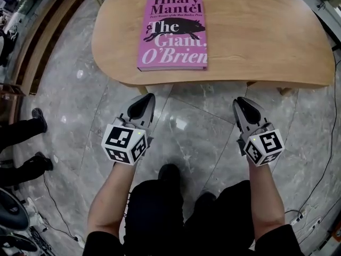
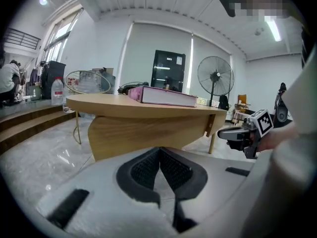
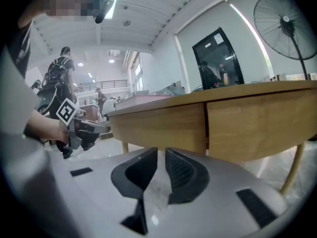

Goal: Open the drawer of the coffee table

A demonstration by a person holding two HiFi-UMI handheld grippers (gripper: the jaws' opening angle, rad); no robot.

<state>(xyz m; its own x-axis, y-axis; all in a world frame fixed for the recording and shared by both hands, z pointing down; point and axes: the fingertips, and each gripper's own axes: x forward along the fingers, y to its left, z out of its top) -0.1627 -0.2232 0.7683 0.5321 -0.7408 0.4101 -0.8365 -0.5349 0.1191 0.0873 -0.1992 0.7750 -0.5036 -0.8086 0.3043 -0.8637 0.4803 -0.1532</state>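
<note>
The oval wooden coffee table (image 1: 256, 41) carries a pink book (image 1: 175, 32); in the head view its top hides the drawer. The right gripper view shows the table's wooden front panels (image 3: 257, 128) under the top, split by a vertical seam (image 3: 206, 128). My left gripper (image 1: 148, 97) hangs over the floor just short of the table's near edge, jaws shut with nothing in them. My right gripper (image 1: 241, 101) hangs level with it to the right, also short of the edge. A narrow gap shows between its fingertips (image 3: 161, 152), and the gap holds nothing.
The floor is grey marble (image 1: 186, 121). A person's legs and shoes (image 1: 37, 119) stand at the left. Cables (image 1: 314, 185) trail at the right. A thin table leg (image 3: 292, 175) shows below the front panel. A standing fan (image 2: 216, 77) and low steps (image 2: 25, 118) lie beyond the table.
</note>
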